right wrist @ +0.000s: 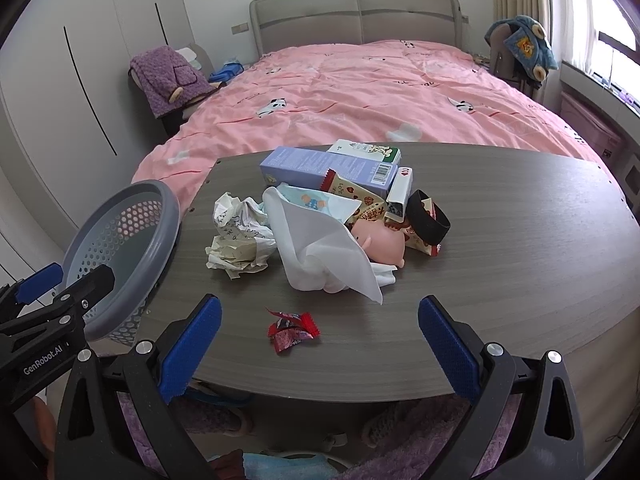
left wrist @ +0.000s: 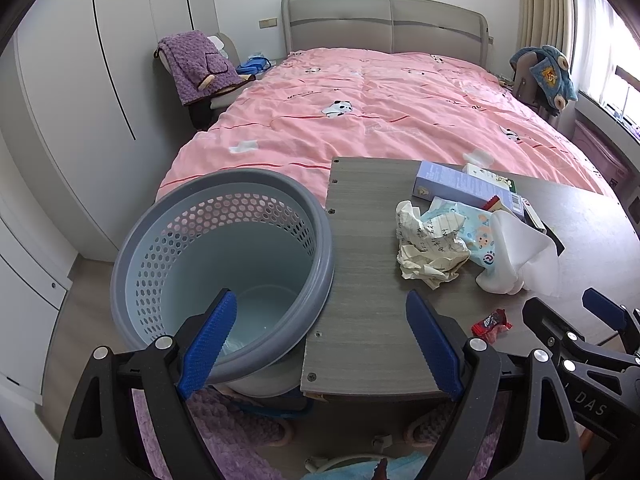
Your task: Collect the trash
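Observation:
A grey-blue perforated bin [left wrist: 224, 264] [right wrist: 120, 256] leans against the left edge of a grey wooden table [left wrist: 360, 280] [right wrist: 500, 280]. On the table lies a heap of trash: crumpled paper [left wrist: 430, 248] [right wrist: 236, 240], a white tissue [left wrist: 516, 256] [right wrist: 320, 256], snack wrappers [right wrist: 368, 208], a lilac box [left wrist: 460, 188] [right wrist: 320, 168] and a pink toy [right wrist: 384, 244]. A red candy wrapper [left wrist: 491, 322] [right wrist: 292, 330] lies alone near the front edge. My left gripper [left wrist: 320, 344] is open, spanning the bin rim and the table corner. My right gripper [right wrist: 320, 344] is open just before the red wrapper.
A bed with a pink quilt [left wrist: 360, 104] [right wrist: 360, 92] fills the room behind the table. White wardrobes [left wrist: 80, 100] line the left wall. Chairs draped with purple [left wrist: 196, 64] and blue [left wrist: 548, 76] clothing flank the bed. A purple rug and slippers lie under the table.

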The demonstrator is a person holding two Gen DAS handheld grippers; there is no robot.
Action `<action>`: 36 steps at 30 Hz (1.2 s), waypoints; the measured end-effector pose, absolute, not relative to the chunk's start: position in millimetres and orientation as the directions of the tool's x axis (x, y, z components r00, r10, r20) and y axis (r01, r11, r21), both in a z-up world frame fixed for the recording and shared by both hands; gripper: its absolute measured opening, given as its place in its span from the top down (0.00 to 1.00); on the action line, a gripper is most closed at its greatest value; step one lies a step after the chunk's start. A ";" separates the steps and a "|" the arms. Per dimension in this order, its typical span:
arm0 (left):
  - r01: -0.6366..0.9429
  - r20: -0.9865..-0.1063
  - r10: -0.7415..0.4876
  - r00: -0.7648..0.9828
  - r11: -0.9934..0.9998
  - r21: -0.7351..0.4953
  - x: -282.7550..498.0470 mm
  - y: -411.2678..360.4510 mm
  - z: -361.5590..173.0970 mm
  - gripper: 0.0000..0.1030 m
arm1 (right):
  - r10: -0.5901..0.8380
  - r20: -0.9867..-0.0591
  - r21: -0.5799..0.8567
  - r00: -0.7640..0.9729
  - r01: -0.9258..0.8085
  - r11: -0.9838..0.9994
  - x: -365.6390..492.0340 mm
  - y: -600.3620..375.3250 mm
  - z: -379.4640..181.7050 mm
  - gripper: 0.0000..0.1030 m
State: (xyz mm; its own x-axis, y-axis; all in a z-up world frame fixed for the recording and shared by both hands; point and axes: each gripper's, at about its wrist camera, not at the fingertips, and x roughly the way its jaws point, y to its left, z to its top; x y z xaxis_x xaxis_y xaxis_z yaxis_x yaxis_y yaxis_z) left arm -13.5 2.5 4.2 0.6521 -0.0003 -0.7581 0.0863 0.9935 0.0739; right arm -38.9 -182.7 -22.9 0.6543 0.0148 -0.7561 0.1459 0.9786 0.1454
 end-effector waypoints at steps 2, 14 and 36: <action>0.084 -0.758 0.002 0.652 0.994 0.075 -13.2 2.2 3.9 0.20 | 0.016 -0.756 0.146 0.654 0.146 0.978 -38.6 -182.3 -22.2 0.06; 0.087 -0.756 0.002 0.655 0.993 0.078 -14.5 -0.4 3.2 0.20 | 0.018 -0.756 0.147 0.654 0.142 0.979 -38.9 -181.8 -21.4 0.06; 0.089 -0.754 0.002 0.656 0.993 0.080 -16.6 -1.8 3.7 0.20 | 0.013 -0.753 0.140 0.658 0.140 0.980 -40.3 -179.0 -20.7 0.06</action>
